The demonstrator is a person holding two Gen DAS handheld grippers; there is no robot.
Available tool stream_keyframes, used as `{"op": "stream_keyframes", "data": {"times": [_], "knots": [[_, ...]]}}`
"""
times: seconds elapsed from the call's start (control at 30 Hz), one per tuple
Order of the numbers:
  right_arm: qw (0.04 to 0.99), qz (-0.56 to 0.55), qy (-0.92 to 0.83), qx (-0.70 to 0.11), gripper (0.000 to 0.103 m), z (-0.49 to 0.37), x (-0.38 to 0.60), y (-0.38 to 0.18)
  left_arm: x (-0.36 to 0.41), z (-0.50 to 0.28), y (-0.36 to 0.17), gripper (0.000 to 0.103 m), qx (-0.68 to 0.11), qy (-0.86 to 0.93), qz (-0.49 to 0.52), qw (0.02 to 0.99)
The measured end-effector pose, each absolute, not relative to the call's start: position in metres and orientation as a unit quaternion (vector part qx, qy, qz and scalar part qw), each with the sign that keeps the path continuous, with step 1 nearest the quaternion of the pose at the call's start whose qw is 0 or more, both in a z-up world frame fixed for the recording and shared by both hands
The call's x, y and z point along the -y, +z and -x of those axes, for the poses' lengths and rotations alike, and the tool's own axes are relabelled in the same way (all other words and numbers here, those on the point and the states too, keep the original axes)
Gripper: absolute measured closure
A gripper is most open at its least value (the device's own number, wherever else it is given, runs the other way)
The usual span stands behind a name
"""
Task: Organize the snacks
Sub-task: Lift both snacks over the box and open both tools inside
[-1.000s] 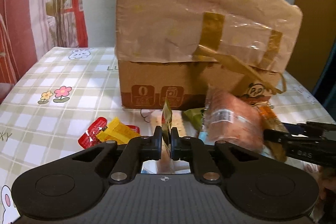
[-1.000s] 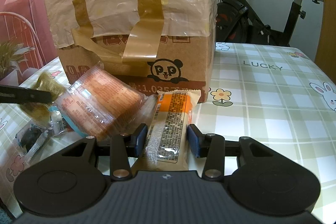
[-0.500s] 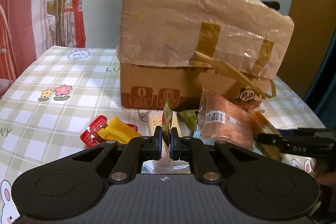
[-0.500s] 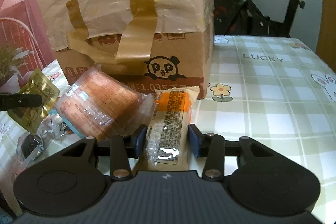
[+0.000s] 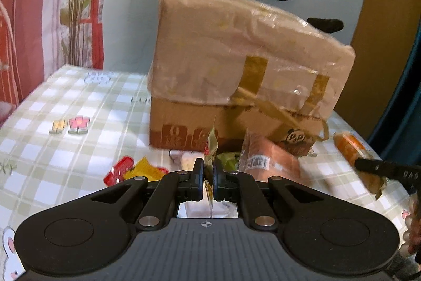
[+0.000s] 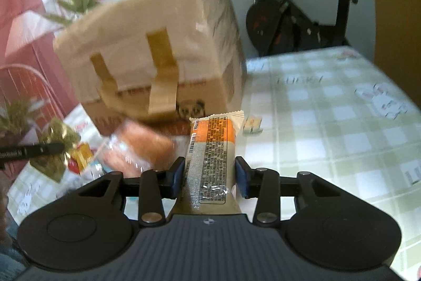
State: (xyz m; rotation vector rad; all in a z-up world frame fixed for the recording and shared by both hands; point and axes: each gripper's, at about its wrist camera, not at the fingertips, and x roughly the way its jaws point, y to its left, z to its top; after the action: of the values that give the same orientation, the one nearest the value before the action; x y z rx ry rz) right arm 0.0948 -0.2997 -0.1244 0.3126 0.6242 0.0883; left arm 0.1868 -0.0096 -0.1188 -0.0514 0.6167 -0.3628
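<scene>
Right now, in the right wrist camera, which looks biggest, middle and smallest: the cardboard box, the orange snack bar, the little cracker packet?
1. cardboard box
2. orange snack bar, though it's nearest the camera
3. little cracker packet

My left gripper (image 5: pixel 208 179) is matte black, with blue pads and silver screws across the lower frame. My right gripper (image 6: pixel 209 179) matches: round discs, ribbed base, small crosshair mark.

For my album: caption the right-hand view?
Right tongs grip an orange snack bar before a taped box.
</scene>
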Motion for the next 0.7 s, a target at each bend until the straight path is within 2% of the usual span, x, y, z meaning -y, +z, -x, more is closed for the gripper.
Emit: {"op": "stream_keyframes", "data": {"times": [0.43, 0.7], "knots": [[0.973, -0.149, 0.038, -0.173, 0.061, -0.098, 0.316, -0.03, 0.007, -0.209, -0.02, 0.095, -0.178, -0.199, 0.044, 0.963], [0.977, -0.117, 0.116, -0.133, 0.061, -0.169, 0.291, 0.022, 0.036, -0.268, 0.02, 0.095, -0.148, -0.209, 0.05, 0.965]]}}
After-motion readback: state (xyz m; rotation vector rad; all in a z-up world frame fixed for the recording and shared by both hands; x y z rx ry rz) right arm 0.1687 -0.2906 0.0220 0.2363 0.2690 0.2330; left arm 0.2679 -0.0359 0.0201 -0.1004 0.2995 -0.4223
